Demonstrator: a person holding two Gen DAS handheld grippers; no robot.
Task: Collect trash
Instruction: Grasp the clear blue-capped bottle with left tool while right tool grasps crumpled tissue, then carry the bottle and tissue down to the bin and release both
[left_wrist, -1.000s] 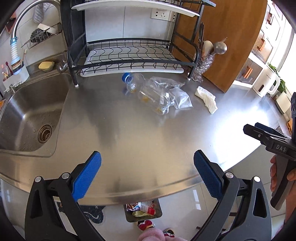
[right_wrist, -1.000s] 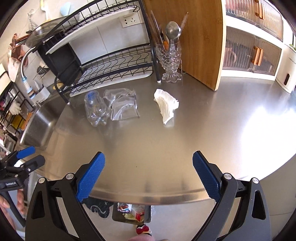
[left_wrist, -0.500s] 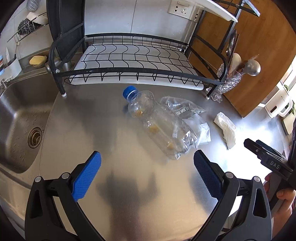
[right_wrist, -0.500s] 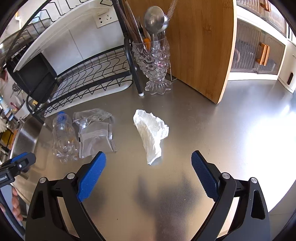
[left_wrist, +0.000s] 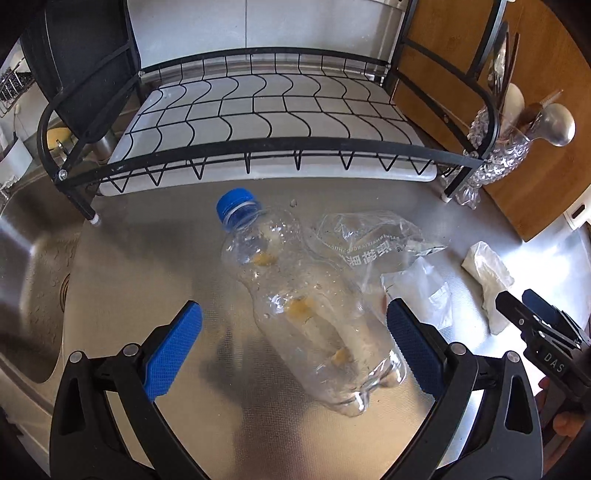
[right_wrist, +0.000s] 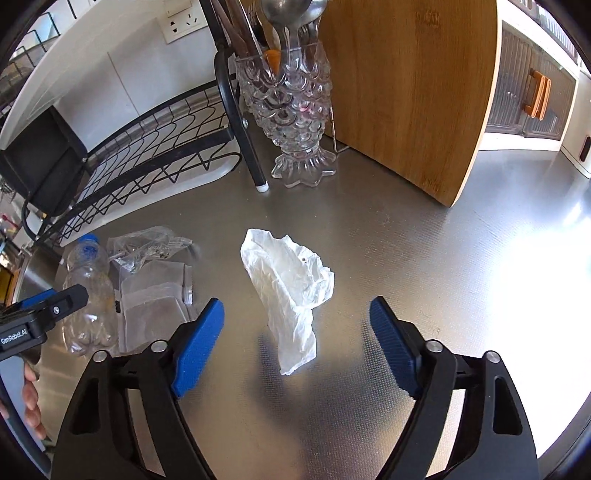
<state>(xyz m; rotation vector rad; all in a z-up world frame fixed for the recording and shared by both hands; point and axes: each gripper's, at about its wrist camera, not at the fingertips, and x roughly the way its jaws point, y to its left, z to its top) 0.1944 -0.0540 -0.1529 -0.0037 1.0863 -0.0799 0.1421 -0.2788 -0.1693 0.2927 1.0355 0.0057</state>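
- Progress: nothing collected so far, every piece of trash lies on the steel counter (right_wrist: 461, 277).
- left gripper (left_wrist: 291, 339): jaws wide, nothing clamped. The crushed plastic bottle (left_wrist: 295, 295) (blue cap, lying on its side) sits between the pads, pads not pressing it as far as I can tell.
- right gripper (right_wrist: 295, 332): jaws closing, not on anything yet. The crumpled white tissue (right_wrist: 291, 291) lies between them, clear of both pads.
- Also left: a clear printed bag (left_wrist: 373, 240) and a small zip bag (left_wrist: 424, 291), both just beside the bottle, in front of the dish rack (left_wrist: 266, 147).
- No bin in either view (drop-off spot unknown).
- My read: first of several grabs, both hands lined up on one item each. Remaining: close on the bottle and tissue, carry off, then return for the two bags.
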